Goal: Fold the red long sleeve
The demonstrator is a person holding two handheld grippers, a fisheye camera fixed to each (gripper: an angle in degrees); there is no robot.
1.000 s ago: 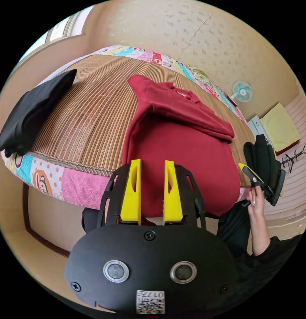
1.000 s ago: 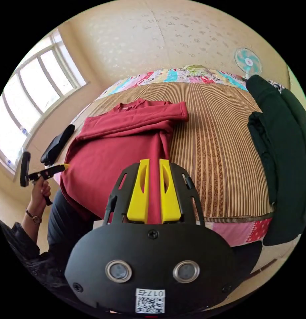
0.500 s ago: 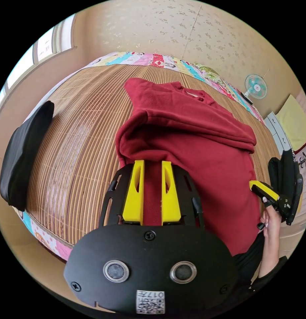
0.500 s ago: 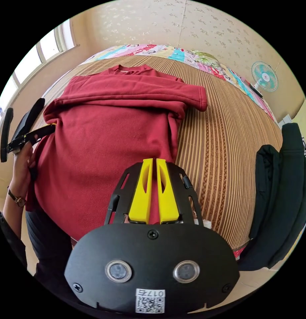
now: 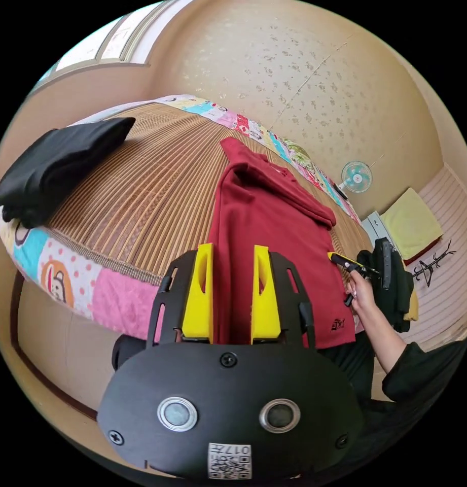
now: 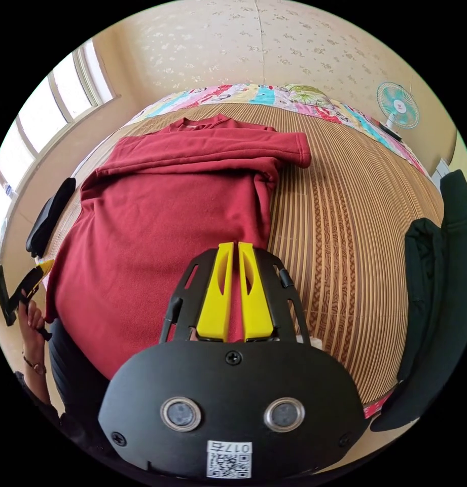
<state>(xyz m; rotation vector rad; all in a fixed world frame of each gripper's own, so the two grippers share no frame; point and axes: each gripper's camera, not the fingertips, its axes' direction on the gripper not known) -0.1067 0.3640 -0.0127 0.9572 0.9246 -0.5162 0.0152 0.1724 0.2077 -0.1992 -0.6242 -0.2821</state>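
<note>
Bright bedroom with a bed [image 6: 355, 213] by a window [image 6: 45, 132].
Cream patterned wall [image 6: 243, 45], striped mat over a patchwork quilt [image 5: 66, 274], and a small fan [image 6: 397, 105] in daylight.

Bed [image 6: 345, 213] under a striped mat: red long sleeve [image 6: 167, 213], dark folded clothes [image 5: 56, 162].
</note>
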